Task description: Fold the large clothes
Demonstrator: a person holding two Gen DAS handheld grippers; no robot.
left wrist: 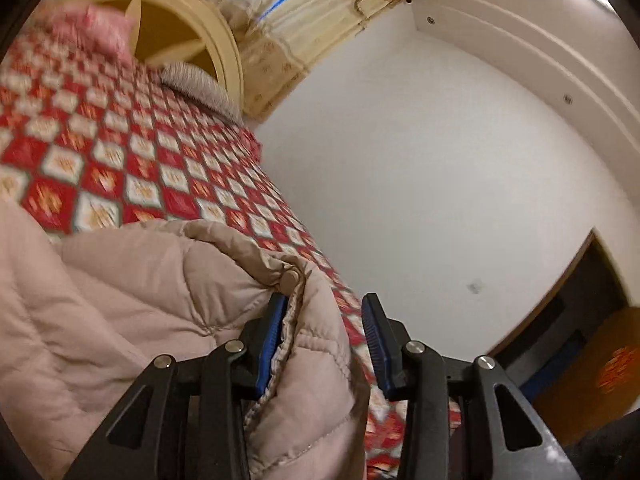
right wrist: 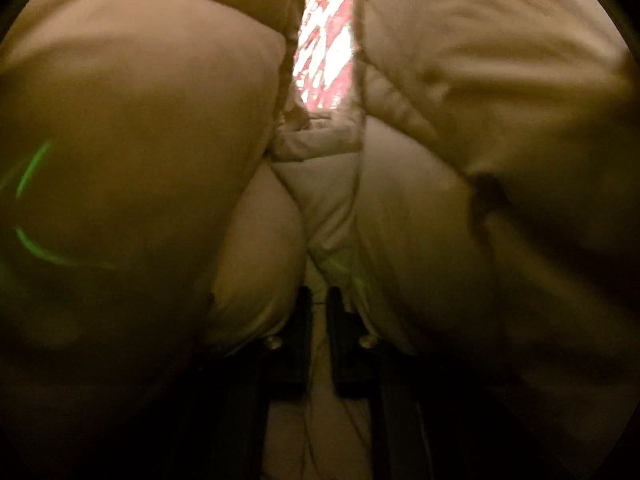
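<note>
A beige quilted puffer jacket (left wrist: 132, 300) lies on a bed with a red-and-white patterned cover (left wrist: 132, 152). My left gripper (left wrist: 326, 316) is open; the jacket's snap-button edge (left wrist: 304, 344) drapes between its blue-padded fingers, against the left pad. In the right wrist view, the jacket (right wrist: 440, 80) fills nearly the whole frame in dim light. My right gripper (right wrist: 319, 300) is shut on a fold of the jacket, fingers close together with cloth pinched between. A strip of bed cover (right wrist: 328, 40) shows through a gap.
A cream arched headboard (left wrist: 192, 28), a pink pillow (left wrist: 96, 28) and a grey striped pillow (left wrist: 196, 84) are at the bed's far end. Beige curtains (left wrist: 304, 20) hang behind. A white wall (left wrist: 400, 160) and a dark doorway (left wrist: 572, 340) are to the right.
</note>
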